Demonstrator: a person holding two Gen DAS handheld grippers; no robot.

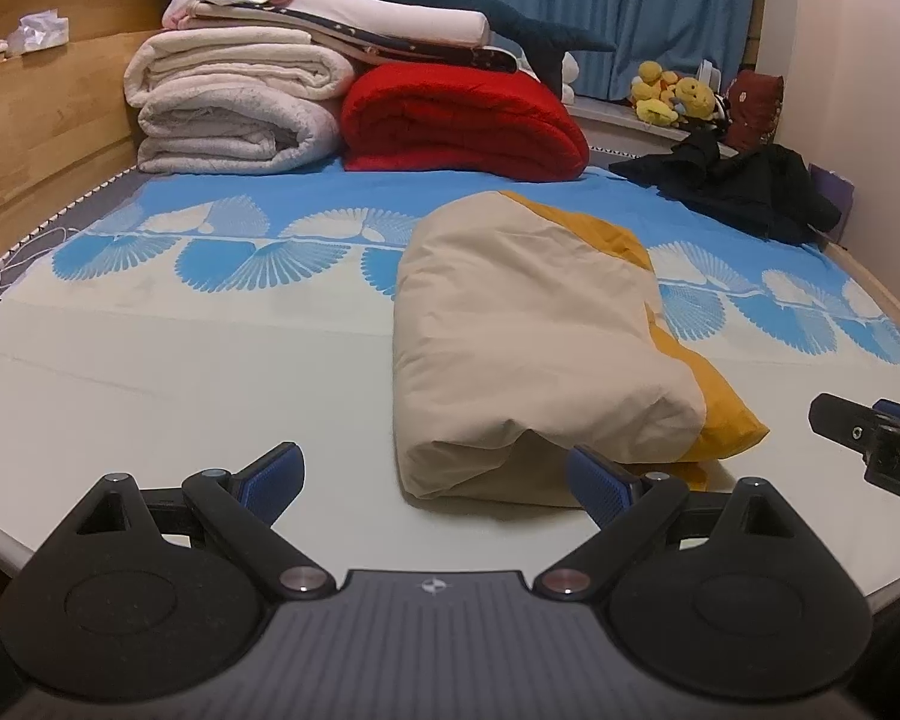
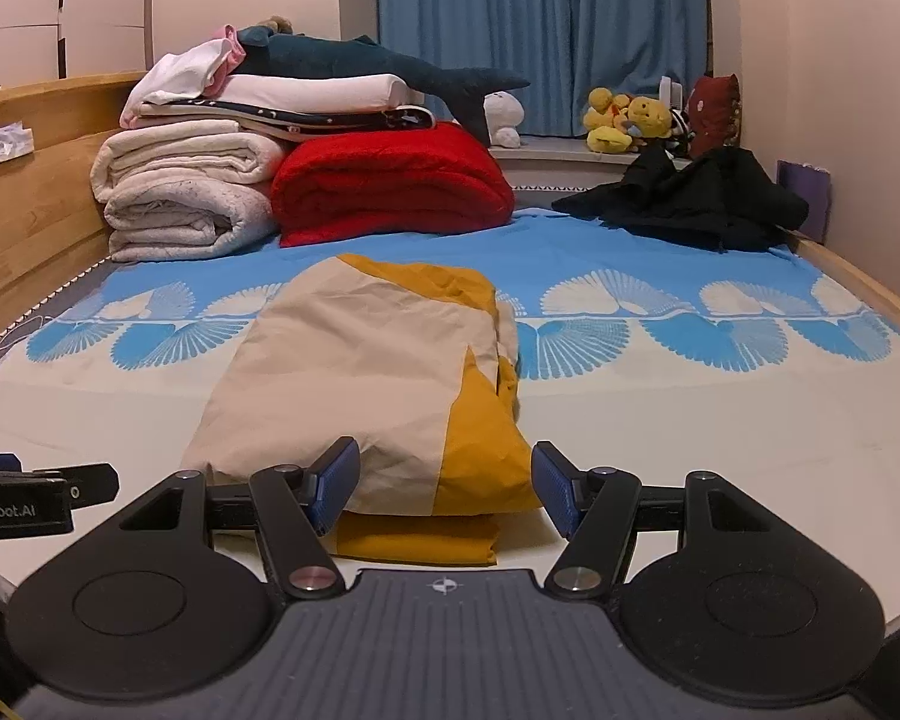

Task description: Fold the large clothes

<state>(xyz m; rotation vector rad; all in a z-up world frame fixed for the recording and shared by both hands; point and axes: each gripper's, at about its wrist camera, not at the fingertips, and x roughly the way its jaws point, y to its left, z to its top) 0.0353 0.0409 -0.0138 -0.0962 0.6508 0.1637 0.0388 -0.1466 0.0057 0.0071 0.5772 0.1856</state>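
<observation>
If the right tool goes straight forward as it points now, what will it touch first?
Most likely the near end of the folded beige-and-yellow garment, which lies directly between the open fingers of the right tool. How close it is remains unclear.

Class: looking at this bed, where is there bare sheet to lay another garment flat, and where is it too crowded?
Free: the pale sheet left of the beige-and-yellow folded garment, and the stretch to its right. Crowded: the far end, with stacked blankets, the red blanket and black clothing.
</observation>
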